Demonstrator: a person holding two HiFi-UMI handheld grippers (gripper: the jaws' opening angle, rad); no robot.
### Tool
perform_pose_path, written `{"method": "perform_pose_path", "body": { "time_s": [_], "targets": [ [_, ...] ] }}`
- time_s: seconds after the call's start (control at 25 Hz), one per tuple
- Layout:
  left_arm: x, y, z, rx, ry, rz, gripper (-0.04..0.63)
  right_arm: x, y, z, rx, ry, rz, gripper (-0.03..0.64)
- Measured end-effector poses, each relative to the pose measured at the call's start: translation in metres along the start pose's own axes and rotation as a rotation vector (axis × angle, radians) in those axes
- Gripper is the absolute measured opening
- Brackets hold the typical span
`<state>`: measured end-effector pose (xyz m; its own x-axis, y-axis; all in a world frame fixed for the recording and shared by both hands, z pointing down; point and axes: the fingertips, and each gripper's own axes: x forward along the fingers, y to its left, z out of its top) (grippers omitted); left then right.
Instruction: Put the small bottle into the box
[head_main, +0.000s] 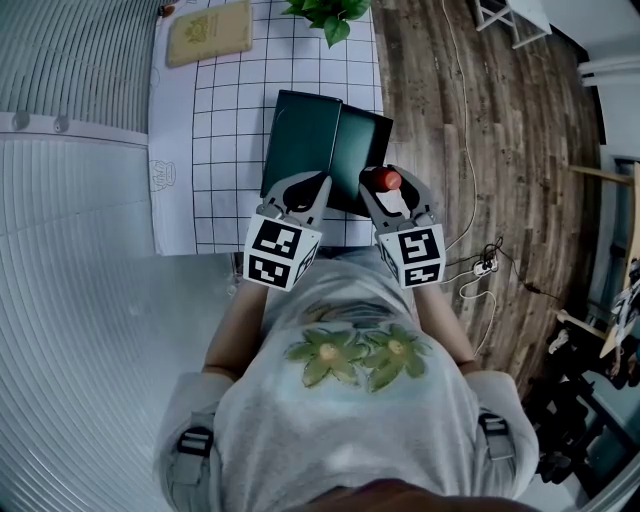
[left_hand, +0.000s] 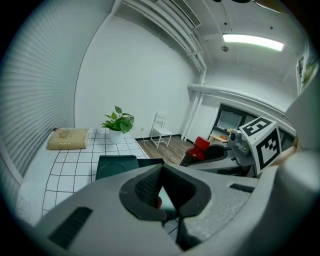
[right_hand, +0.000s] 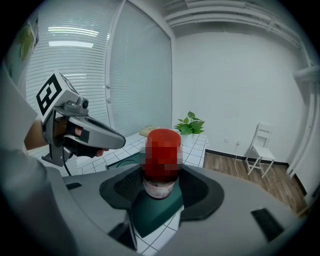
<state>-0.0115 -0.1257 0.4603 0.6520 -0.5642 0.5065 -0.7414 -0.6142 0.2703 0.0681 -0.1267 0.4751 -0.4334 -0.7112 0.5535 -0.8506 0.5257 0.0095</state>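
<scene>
The small red-capped bottle with a pale label (right_hand: 161, 165) sits clamped upright between the jaws of the right gripper (right_hand: 161, 189), cap sticking up above them. From the head view it hangs over the near right part of the dark green box (head_main: 312, 140), which lies open on the white gridded mat (head_main: 230, 120). The left gripper (left_hand: 162, 200) is just beside it, jaws pretty much closed with nothing in them. A leafy potted plant (head_main: 328, 15) and a tan cushion (head_main: 208, 32) are at the mat's far end.
</scene>
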Motion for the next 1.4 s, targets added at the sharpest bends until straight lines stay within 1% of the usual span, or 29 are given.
{"method": "perform_pose_path", "body": {
  "time_s": [0.68,1.04,1.4],
  "targets": [
    [0.001,0.009,-0.009,-0.006,0.029,0.017,0.008,0.013,0.005,-0.007,-0.007,0.028,0.028,0.222],
    [-0.001,0.014,-0.012,-0.005,0.039,0.028,0.007,0.023,0.005,-0.019,-0.008,0.055,0.040,0.222],
    [-0.004,0.020,-0.006,-0.022,0.023,0.043,0.008,0.033,0.011,-0.023,-0.014,0.072,0.068,0.222]
  ]
}}
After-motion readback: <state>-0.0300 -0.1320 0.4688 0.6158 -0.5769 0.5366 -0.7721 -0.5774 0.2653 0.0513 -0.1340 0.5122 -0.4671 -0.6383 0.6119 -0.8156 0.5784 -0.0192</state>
